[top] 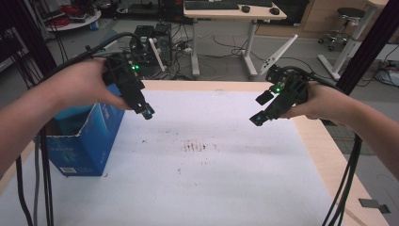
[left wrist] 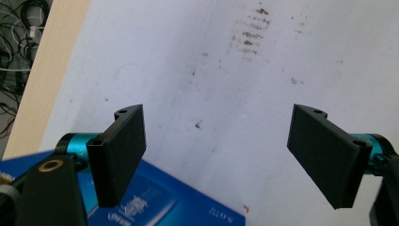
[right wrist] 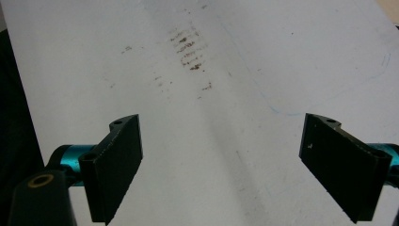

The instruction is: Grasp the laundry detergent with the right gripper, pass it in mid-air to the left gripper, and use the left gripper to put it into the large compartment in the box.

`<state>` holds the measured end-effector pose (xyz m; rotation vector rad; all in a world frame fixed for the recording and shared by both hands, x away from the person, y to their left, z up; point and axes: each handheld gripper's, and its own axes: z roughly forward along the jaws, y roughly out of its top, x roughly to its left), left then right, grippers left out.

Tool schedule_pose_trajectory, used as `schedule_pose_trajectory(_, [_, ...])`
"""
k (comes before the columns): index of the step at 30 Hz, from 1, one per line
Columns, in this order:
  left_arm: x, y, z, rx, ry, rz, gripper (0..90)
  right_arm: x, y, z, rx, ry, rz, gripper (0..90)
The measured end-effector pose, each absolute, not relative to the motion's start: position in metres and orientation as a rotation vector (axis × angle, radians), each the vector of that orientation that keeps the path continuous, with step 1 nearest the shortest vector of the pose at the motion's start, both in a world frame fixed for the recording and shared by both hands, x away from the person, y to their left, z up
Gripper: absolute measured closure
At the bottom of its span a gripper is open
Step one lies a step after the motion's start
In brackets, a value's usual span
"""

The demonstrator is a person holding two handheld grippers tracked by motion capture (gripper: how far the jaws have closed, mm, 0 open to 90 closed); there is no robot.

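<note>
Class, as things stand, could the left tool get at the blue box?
Probably yes: the left tool hovers open just beside the blue box, with nothing between them.

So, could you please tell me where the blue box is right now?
In the high view the blue box stands open at the table's left edge, just below the left tongs.

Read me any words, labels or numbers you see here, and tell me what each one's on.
Nothing can be read for certain.
Blue box, high view: a white label near its bottom corner, too small to read.
Blue box, left gripper view: white print and a logo, upside down and blurred; unreadable.
White sheet: brown smudges, no writing.
Both tongs: no markings visible.
</note>
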<state>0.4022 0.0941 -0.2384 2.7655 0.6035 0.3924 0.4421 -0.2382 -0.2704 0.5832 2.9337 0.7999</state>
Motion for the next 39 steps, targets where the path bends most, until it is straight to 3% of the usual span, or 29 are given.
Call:
schedule_pose_trajectory(14, [0.412, 0.066, -0.27, 2.771, 0.605, 0.393, 20.2, 0.443, -0.238, -0.27, 0.577, 2.937, 0.815, 13.4])
schedule_pose_trajectory(39, [0.412, 0.072, -0.27, 2.765, 0.632, 0.397, 20.1, 0.446, -0.235, -0.272, 0.559, 2.955, 0.806, 13.4])
